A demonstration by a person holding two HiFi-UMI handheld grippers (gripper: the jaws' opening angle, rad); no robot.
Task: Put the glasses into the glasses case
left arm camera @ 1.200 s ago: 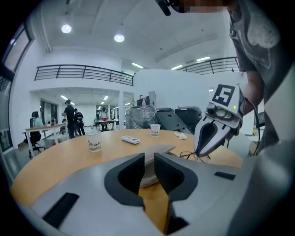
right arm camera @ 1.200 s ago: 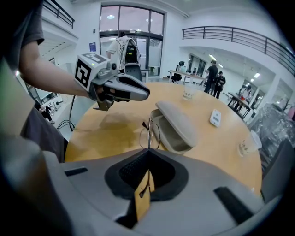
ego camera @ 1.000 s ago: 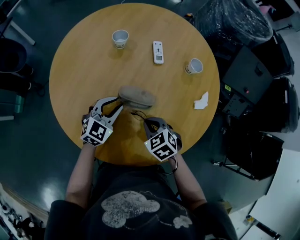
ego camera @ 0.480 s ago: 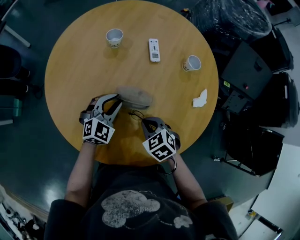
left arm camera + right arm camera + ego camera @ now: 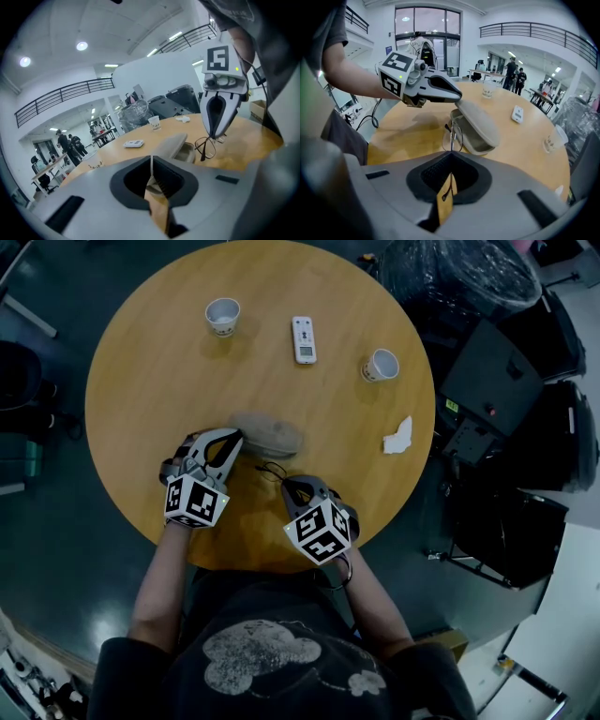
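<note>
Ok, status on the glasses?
Left gripper just closed, empty, tip at open glasses case lid. Right gripper shut on glasses, beside case. Nothing blocking case.

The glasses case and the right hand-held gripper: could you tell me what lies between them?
The glasses, held in the shut right hand-held gripper, as the head view shows.

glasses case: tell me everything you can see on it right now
The glasses case is a beige-grey oval clamshell, matte outside, lying on the round wooden table near the person. Its lid is hinged up, the shell empty. The left tool, closed, has its tip at the lid's end. The glasses, held by the right tool, hang just before the opening.
</note>
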